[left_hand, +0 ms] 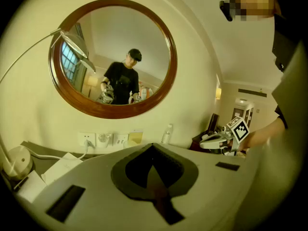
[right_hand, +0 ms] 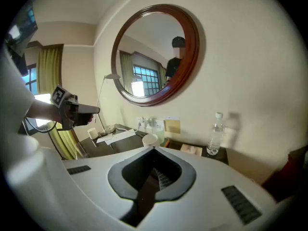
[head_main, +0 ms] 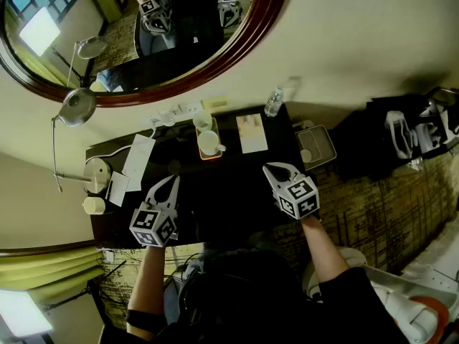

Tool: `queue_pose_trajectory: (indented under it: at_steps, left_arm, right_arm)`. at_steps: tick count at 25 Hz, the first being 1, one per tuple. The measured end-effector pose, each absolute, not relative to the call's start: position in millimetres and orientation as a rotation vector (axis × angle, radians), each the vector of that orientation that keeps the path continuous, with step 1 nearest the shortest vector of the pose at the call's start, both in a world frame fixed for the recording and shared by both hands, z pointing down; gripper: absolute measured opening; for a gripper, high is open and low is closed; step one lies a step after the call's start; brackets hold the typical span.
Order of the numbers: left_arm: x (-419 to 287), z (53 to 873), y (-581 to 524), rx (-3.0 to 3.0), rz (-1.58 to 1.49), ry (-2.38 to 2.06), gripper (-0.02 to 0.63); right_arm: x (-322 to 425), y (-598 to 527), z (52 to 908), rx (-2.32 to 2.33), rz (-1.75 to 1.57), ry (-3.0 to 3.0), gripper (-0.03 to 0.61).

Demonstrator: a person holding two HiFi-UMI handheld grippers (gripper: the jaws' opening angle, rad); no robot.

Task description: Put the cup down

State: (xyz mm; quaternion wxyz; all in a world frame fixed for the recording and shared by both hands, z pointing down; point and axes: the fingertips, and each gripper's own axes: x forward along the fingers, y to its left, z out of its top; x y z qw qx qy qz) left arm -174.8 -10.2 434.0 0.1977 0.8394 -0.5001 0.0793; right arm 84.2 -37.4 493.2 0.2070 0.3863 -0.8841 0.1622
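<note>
A white cup stands upright on a small orange tray at the back of the dark desk; it also shows in the right gripper view as the white cup. My left gripper hovers over the desk's left front, shut and empty. My right gripper hangs to the right of the cup, apart from it, also shut with nothing in it. In each gripper view the grey jaws meet at a point: left gripper, right gripper. Neither touches the cup.
A glass stands behind the cup. A water bottle, a booklet, papers, a small cup and a desk lamp are on the desk. A round mirror and sockets are on the wall.
</note>
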Motion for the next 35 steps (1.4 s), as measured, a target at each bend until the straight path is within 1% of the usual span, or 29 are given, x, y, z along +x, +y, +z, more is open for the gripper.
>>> queue_pose_trajectory:
  at_steps: [7, 9, 10, 11, 15, 17, 18, 21, 22, 25, 28, 35]
  left_arm:
    - [-173.2, 438.7, -23.9, 2.393, 0.269, -1.397, 0.000]
    - [-174.2, 442.9, -28.1, 2.398, 0.300, -1.398, 0.000]
    - [-175.1, 446.2, -30.8, 2.397, 0.312, -1.403, 0.000]
    - [-176.2, 450.6, -33.2, 2.391, 0.321, -1.409, 0.000]
    - [-180.6, 471.7, -44.4, 2.355, 0.335, -1.437, 0.000]
    - [-183.5, 482.5, -51.5, 2.339, 0.343, -1.448, 0.000]
    - [-185.1, 487.8, -54.9, 2.333, 0.347, -1.454, 0.000]
    - [-189.2, 505.3, -62.0, 2.313, 0.352, -1.471, 0.000]
    - [-189.7, 510.0, -63.2, 2.304, 0.356, -1.476, 0.000]
    - [-189.5, 519.1, -67.0, 2.260, 0.352, -1.495, 0.000]
    - [-196.4, 536.8, -71.6, 2.252, 0.339, -1.512, 0.000]
    - [-195.9, 548.8, -73.5, 2.224, 0.352, -1.526, 0.000]
  right_arm:
    - [39.6, -53.1, 492.4, 0.974, 0.335, -2.496, 0.027]
    - [29.0, -62.6, 501.7, 0.938, 0.310, -2.502, 0.052]
    - [23.3, -68.6, 508.5, 0.917, 0.301, -2.506, 0.075]
    - [17.0, -74.5, 515.8, 0.895, 0.296, -2.508, 0.119]
    - [-12.1, -101.1, 547.4, 0.816, 0.305, -2.520, 0.249]
    - [-29.7, -115.6, 563.8, 0.770, 0.304, -2.531, 0.374]
    - [-39.1, -122.1, 570.7, 0.745, 0.300, -2.537, 0.411]
    - [-62.7, -141.0, 589.5, 0.689, 0.275, -2.537, 0.468]
    - [-67.8, -147.5, 596.6, 0.678, 0.264, -2.533, 0.480]
    - [-80.9, -164.9, 615.5, 0.653, 0.254, -2.530, 0.483]
    - [-93.9, -178.8, 629.8, 0.638, 0.244, -2.533, 0.483]
    - [-118.4, -183.9, 648.1, 0.551, 0.174, -2.540, 0.476]
